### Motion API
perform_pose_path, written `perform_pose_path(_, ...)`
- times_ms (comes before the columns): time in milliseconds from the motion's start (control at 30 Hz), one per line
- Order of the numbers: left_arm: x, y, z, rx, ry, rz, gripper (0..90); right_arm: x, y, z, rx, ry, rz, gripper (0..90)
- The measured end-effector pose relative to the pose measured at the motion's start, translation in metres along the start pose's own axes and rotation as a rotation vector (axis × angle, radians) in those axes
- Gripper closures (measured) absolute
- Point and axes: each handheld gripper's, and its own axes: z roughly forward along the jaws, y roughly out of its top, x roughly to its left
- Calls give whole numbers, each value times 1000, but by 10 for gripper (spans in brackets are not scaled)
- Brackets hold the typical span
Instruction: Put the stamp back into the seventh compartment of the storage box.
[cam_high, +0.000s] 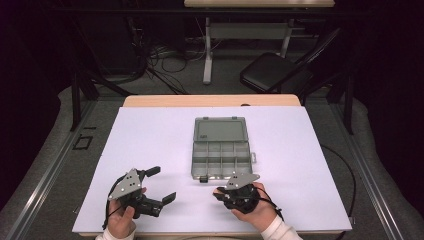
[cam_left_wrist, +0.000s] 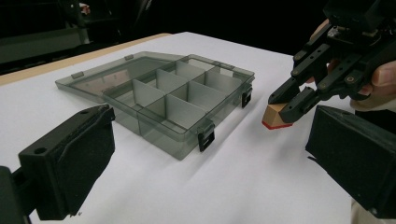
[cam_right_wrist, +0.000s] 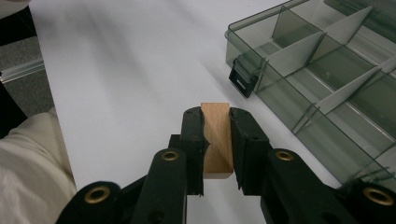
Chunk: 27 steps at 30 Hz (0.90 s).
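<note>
Right gripper clamped on small light wooden block with red end, just beside open grey transparent plastic compartment box, left gripper with jaws wide apart, holding nothing, white table

No readable text, label, brand, number or sign showing anywhere: none appearing on organizer box, wooden block or grippers.

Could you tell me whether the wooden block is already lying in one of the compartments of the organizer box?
No, the wooden block is clamped between the right gripper's jaws, outside the organizer box.
</note>
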Motion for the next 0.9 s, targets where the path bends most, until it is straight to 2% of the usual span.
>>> perform_pose_path(900,0,0,0,-1,-1,-3,9,-12,5,-21,-92,-73,77,764)
